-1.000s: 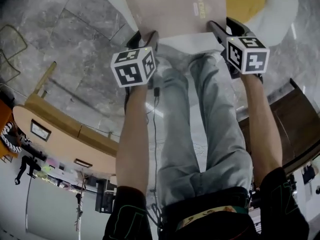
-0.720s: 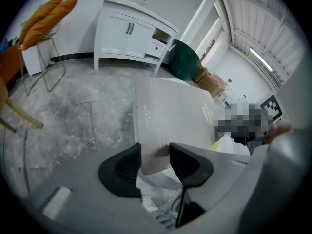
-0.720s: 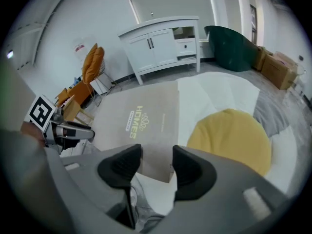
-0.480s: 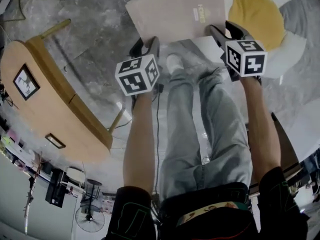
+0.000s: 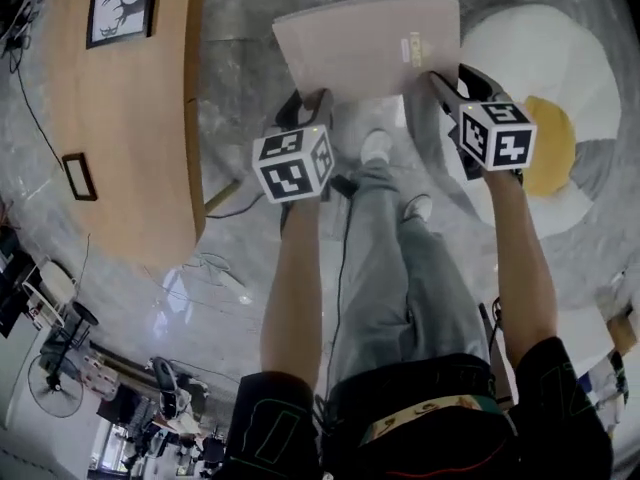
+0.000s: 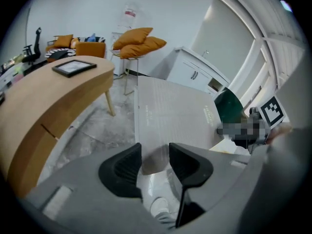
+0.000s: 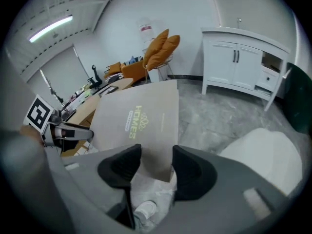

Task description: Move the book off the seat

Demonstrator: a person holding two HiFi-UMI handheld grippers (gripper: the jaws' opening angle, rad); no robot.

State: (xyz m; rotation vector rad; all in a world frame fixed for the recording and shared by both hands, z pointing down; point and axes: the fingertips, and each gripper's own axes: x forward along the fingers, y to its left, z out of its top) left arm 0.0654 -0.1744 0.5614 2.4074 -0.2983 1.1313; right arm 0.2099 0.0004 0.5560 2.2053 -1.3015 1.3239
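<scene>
1. In the head view, the book (image 5: 370, 43) hangs flat in the air over the grey floor (image 5: 235, 68). It sits between the wooden worktop (image 5: 130, 118) and the round white seat (image 5: 545, 63) and touches neither.
2. The left gripper (image 5: 306, 98) is clamped on the book's near left corner, and the right gripper (image 5: 452, 71) on its near right corner.
3. Only the head view shows the yellow cushion (image 5: 550, 148) on the seat.
4. Both gripper views show the jaws pinching the cover. They also show a white cabinet (image 7: 243, 62) and orange cushions (image 6: 139, 40), which the head view misses.

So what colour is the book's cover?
The book is pale beige with yellow-green lettering, clearest in the right gripper view.
</scene>
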